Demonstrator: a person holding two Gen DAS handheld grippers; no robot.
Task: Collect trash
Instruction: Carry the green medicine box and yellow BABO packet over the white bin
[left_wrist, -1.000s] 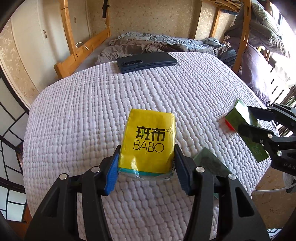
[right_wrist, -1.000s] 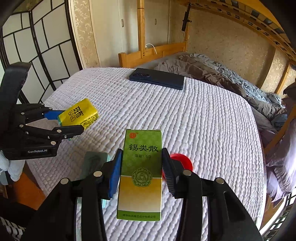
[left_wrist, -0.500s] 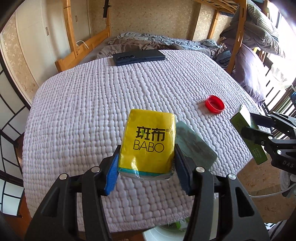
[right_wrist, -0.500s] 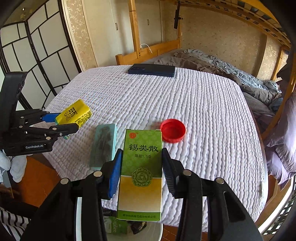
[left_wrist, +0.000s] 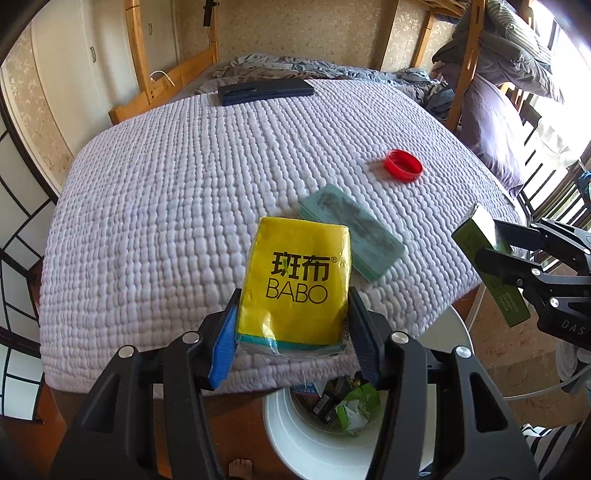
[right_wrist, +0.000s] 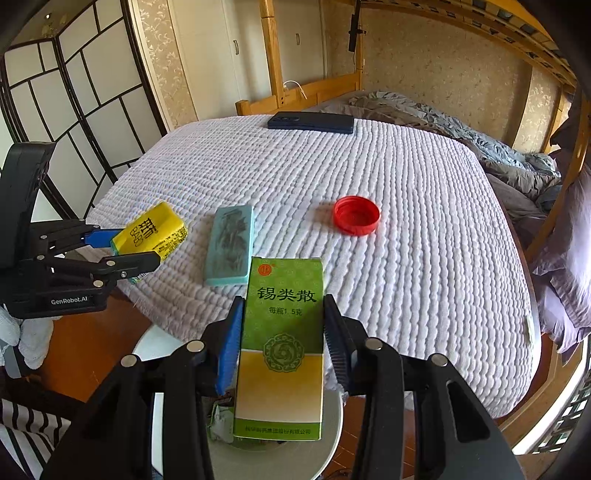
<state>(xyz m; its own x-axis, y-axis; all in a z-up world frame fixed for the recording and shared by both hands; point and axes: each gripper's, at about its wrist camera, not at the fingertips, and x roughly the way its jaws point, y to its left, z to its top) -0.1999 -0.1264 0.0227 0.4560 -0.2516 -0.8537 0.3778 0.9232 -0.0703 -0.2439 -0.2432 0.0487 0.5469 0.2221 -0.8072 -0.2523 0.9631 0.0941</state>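
While level, both grippers loaded.

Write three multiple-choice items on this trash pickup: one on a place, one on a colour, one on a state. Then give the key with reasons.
1. Where does the dark phone lie?
A. on the bed's far edge
B. in the bin
C. beside the red cap

2. What colour is the bottle cap on the quilt?
A. blue
B. red
C. white

3. What is the state of the left gripper?
A. open and bare
B. shut on the green box
C. shut on the yellow tissue pack

Key:
1 A, it sits at the quilt's far side, well away from the cap.
2 B, it is plainly red.
3 C, the yellow pack sits clamped between its fingers; the green box is in the right gripper, above the white bin.
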